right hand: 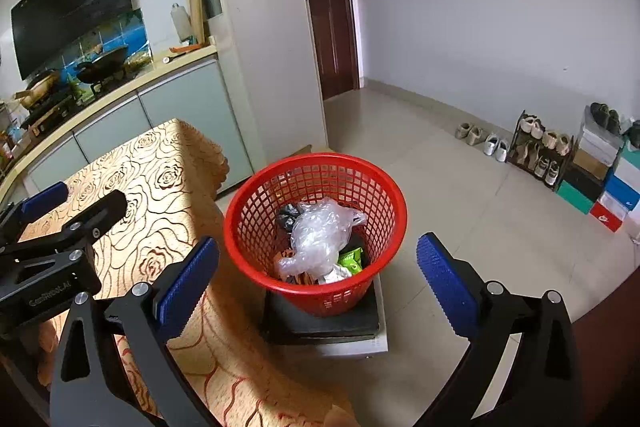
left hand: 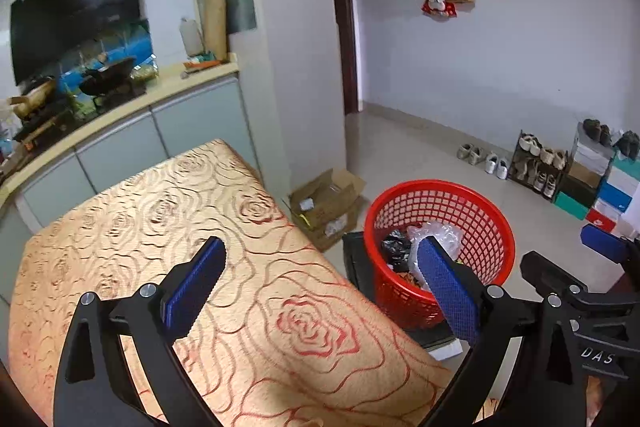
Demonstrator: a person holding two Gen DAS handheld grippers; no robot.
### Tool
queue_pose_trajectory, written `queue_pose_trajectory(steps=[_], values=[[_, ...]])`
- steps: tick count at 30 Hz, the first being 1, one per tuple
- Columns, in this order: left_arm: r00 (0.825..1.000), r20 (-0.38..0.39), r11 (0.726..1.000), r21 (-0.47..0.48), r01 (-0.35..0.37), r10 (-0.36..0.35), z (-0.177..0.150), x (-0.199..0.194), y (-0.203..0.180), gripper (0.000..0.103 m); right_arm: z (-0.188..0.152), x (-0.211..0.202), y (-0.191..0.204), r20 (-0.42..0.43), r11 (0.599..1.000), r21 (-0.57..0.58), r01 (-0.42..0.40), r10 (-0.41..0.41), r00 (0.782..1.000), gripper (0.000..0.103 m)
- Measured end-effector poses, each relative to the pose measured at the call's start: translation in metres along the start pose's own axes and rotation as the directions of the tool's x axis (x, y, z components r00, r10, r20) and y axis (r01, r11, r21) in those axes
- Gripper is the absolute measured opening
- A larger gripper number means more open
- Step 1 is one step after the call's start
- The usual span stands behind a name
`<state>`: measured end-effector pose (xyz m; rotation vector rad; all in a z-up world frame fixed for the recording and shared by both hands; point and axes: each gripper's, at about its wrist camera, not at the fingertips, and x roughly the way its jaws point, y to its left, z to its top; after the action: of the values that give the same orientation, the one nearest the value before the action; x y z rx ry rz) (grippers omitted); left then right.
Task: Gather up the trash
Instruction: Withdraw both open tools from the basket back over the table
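A red mesh waste basket (right hand: 244, 223) (left hand: 496, 227) stands on a dark low stand beside the table. Inside lie a crumpled clear plastic bag (right hand: 320, 235) (left hand: 440, 233), a black bag (right hand: 286, 215) and a green wrapper (right hand: 350, 259). My right gripper (right hand: 316, 263) hangs open above and in front of the basket, nothing between its blue pads. My left gripper (left hand: 320, 267) is open over the table's right edge, empty; its right finger (left hand: 448, 287) overlaps the basket. Each gripper shows at the edge of the other's view.
The table carries a gold cloth with red roses (left hand: 200, 227). An open cardboard box (left hand: 326, 203) sits on the floor behind the basket. A kitchen counter (left hand: 120, 115) with cookware runs along the left. Shoes, a shoe rack (right hand: 540, 151) and stacked boxes line the right wall.
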<state>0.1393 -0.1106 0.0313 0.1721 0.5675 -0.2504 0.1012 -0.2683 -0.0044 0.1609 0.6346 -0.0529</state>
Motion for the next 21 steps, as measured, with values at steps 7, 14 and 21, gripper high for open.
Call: queue_pose_trajectory(steps=[7,14,21], values=[[0.998,0.061,1.000,-0.012,-0.022,0.023,-0.003,-0.034,0.006,0.094,-0.009,-0.034,0.005,0.069,1.000,0.006,0.022,-0.022,0.997,0.096],[0.996,0.085,0.999,-0.020,-0.029,0.030,-0.012,-0.055,0.011,0.095,-0.019,-0.057,0.005,0.100,1.000,0.016,0.025,-0.027,0.995,0.096],[0.996,0.090,0.999,-0.020,-0.026,0.028,-0.019,-0.064,0.013,0.095,-0.022,-0.065,0.008,0.103,1.000,0.008,0.022,-0.023,0.994,0.096]])
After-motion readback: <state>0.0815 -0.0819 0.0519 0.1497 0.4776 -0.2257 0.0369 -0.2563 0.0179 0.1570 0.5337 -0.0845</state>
